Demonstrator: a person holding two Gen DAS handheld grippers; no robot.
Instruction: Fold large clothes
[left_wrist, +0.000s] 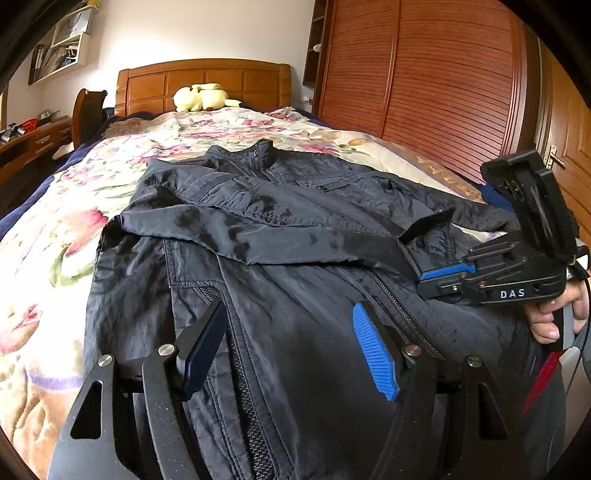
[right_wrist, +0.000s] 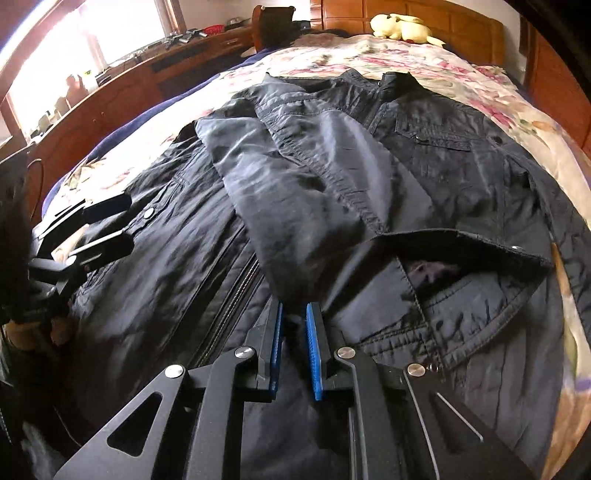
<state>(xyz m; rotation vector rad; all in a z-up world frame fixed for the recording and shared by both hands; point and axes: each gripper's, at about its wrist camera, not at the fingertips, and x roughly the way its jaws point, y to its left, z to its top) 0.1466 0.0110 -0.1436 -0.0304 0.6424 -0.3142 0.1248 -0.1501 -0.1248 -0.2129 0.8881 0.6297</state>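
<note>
The jacket (left_wrist: 280, 236) is lying collar-away; the right gripper (right_wrist: 294, 345), nearer its hem, is narrowing over fabric, left gripper (left_wrist: 291, 347) gaping.

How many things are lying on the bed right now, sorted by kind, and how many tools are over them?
Dark jackets: 1
Yellow plush toys: 1
Floral quilts: 1
Tools: 2, the left tool and the right tool
Total: 5

jackets: 1 (left_wrist: 295, 229) | grippers: 2 (left_wrist: 291, 347) (right_wrist: 293, 347) | plush toys: 1 (left_wrist: 201, 98) | beds: 1 (left_wrist: 55, 221)
</note>
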